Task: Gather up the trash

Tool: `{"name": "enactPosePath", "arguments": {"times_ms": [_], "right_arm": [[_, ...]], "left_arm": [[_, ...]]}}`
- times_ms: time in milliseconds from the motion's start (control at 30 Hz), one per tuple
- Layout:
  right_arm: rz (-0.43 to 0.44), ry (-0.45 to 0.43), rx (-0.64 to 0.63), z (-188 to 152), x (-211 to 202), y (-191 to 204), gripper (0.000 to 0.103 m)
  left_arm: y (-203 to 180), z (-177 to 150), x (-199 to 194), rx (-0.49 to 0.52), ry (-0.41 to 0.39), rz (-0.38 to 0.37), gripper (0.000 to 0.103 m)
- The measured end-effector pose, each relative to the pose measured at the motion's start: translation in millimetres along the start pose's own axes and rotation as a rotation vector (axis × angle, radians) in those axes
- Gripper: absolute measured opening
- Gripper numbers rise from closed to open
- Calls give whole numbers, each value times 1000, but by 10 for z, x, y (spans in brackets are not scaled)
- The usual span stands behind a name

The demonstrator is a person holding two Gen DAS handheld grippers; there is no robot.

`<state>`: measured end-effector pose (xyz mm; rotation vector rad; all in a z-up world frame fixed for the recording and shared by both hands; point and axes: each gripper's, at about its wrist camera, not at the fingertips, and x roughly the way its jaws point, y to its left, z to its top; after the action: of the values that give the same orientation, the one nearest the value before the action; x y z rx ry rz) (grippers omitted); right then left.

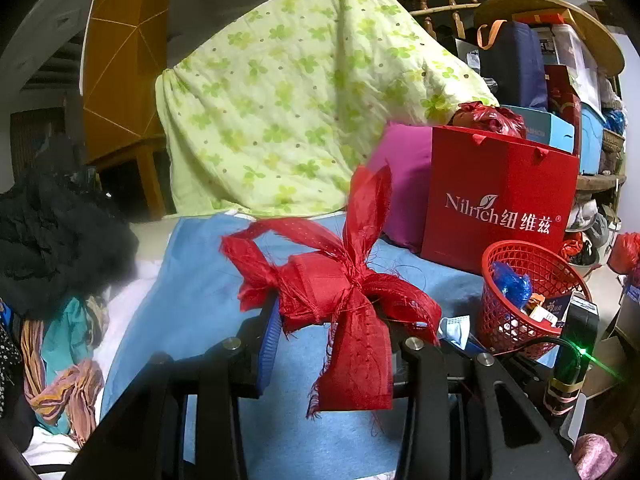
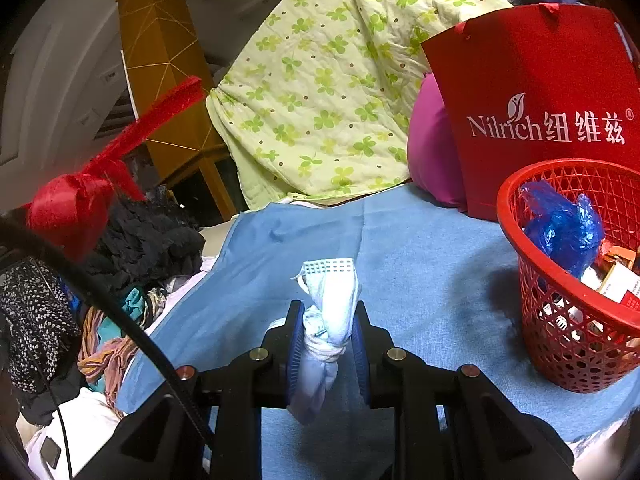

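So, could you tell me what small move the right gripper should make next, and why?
Probably carry the crumpled face mask rightward over the red basket. The right gripper is already shut on it, and the basket, already holding trash, stands open on the blue cloth.

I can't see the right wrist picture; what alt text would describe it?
The right gripper pinches a crumpled pale blue face mask between its fingers above a blue cloth. A red mesh basket holding trash stands to the right, before a red paper bag.
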<state>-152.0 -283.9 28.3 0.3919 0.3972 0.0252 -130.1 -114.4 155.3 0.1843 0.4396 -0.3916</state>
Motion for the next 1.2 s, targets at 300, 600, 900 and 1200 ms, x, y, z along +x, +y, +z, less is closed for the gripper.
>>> {"name": "enactPosePath", "arguments": {"times_ms": [300,600,900,1200], "right_arm": [[6,-2,6,7,-16,-25,25],[-4,8,-12,12,-12,4,25],[-7,12,-20,28,24,33,25],[13,-4,3,31,0,-6,25]], "left_arm": [[6,17,-95,5,-24,2,42],[48,47,-253,10,-75,16,42],[71,55,-282,8,-77,20,42],[-18,78,-302,44,-85,15,42]]}}
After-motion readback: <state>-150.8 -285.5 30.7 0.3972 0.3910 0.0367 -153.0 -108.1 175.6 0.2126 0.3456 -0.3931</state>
